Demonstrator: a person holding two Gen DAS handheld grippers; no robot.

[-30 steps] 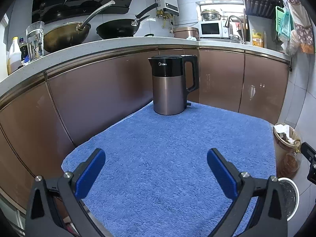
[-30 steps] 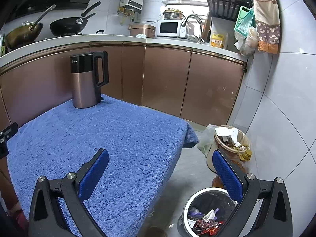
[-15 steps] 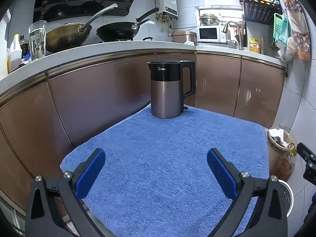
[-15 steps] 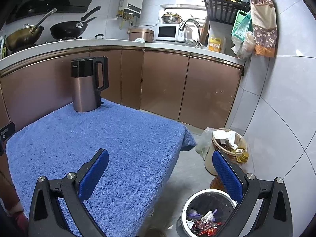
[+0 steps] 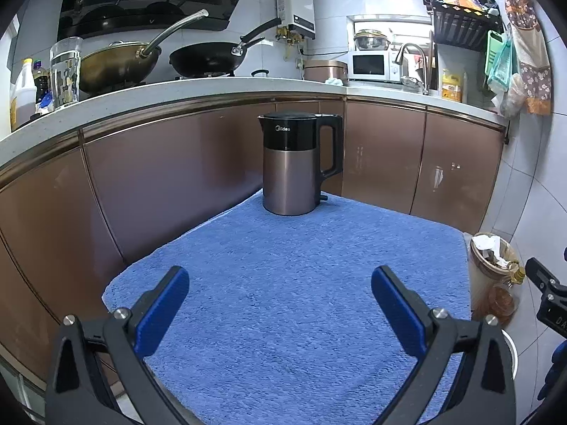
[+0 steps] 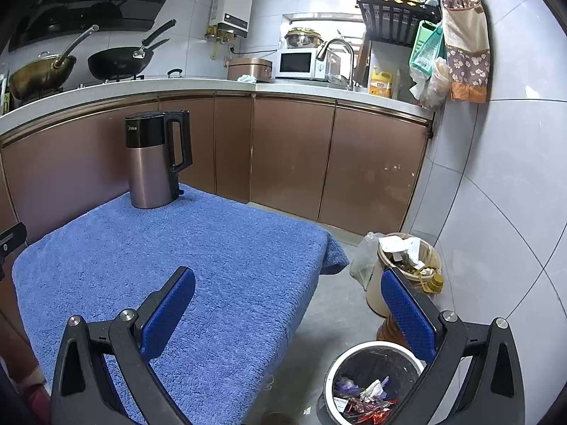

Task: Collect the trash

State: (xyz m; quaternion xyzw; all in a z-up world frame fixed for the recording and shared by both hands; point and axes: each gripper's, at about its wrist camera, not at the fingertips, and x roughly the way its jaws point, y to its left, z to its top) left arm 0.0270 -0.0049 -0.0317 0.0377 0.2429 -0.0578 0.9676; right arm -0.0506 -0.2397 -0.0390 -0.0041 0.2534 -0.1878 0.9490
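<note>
My left gripper is open and empty above the blue towel that covers the table. My right gripper is open and empty over the table's right edge. A white-rimmed trash bin with a black liner holds wrappers and crumpled scraps on the floor, below the right fingers. I see no loose trash on the towel.
A steel and black electric kettle stands at the towel's far edge; it also shows in the right wrist view. A beige bucket full of paper stands by the wall. Brown cabinets and a counter lie behind.
Both grippers have drawn back and lifted a little, so the kettle and bins sit lower and farther in view. Both stay open and empty.
</note>
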